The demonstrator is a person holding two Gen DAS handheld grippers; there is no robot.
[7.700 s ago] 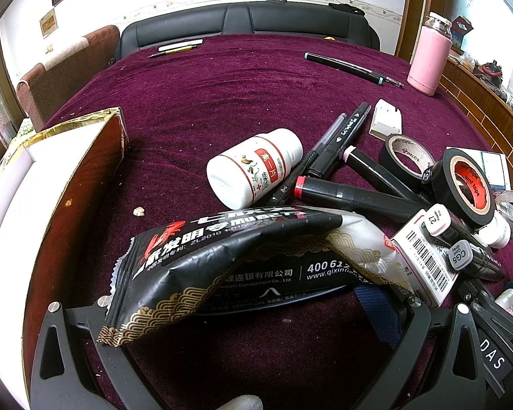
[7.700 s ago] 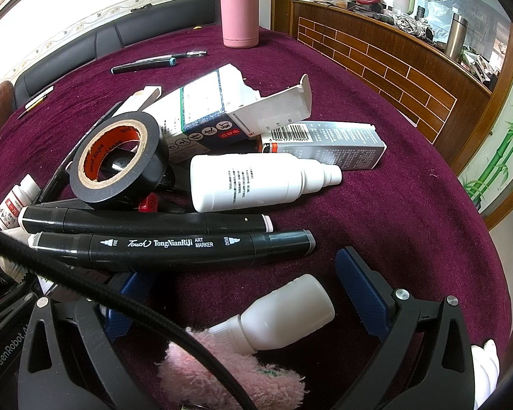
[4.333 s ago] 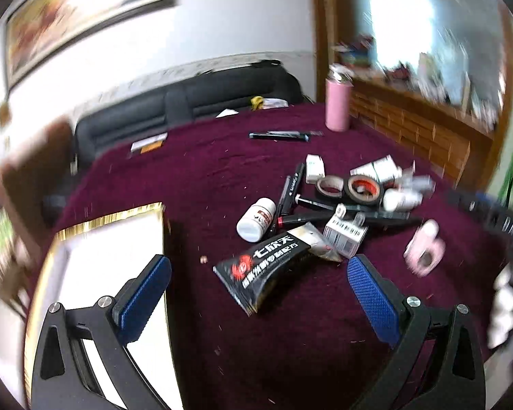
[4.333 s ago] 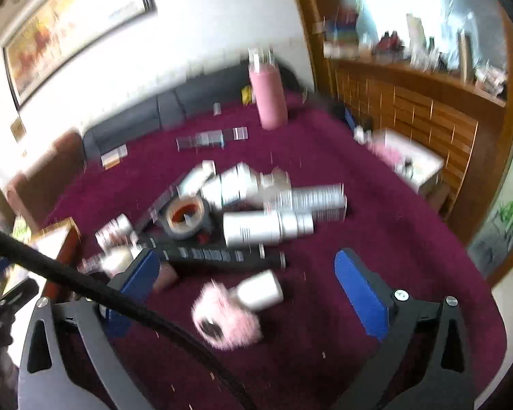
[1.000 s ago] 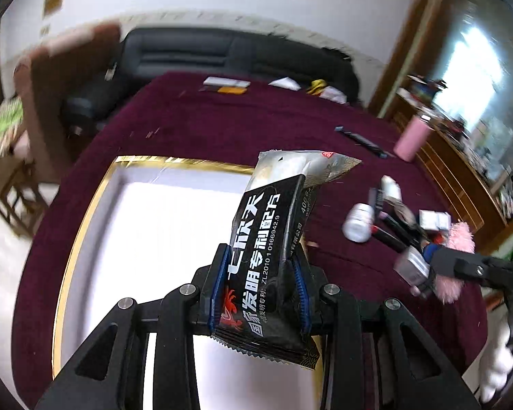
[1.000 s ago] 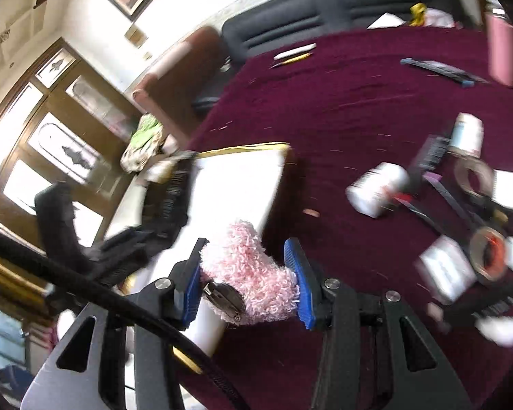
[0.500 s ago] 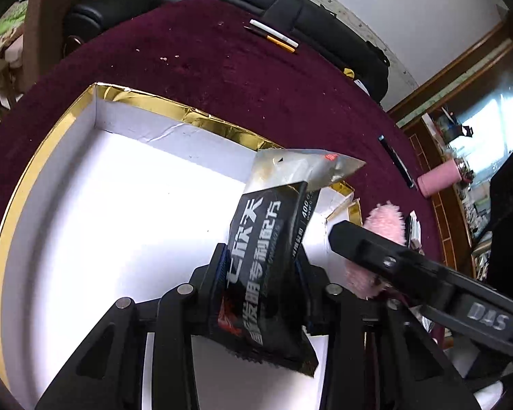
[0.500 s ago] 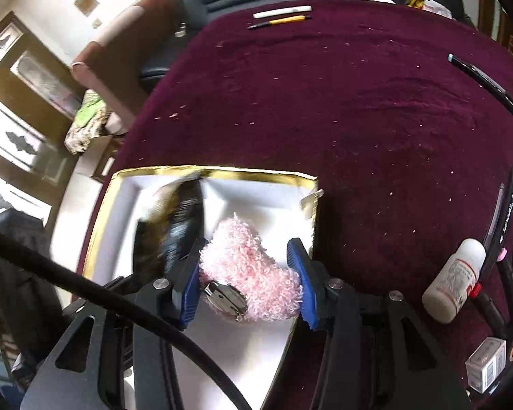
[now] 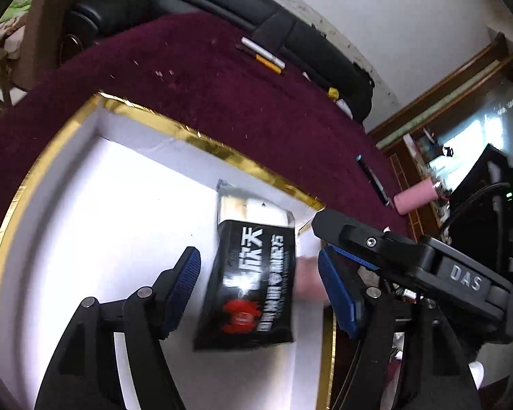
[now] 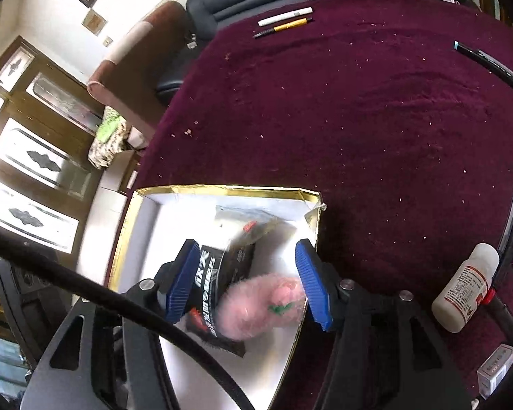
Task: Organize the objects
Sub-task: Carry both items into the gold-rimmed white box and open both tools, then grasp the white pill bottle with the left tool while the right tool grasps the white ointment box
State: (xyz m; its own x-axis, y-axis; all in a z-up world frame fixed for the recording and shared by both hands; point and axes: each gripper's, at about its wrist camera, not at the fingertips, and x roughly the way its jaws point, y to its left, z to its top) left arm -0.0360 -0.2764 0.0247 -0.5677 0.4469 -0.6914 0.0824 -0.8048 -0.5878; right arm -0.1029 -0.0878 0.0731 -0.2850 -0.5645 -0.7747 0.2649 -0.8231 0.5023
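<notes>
Left wrist — packet in box.

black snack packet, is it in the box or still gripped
In the box. The black snack packet shows against the white floor of the gold-rimmed box, between the spread jaws of the left gripper, touching neither pad.

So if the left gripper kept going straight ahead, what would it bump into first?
Most likely the black packet, which lies between the open jaws of the left gripper inside the white box. Depth is unclear and the packet looks blurred, perhaps moving.
</notes>
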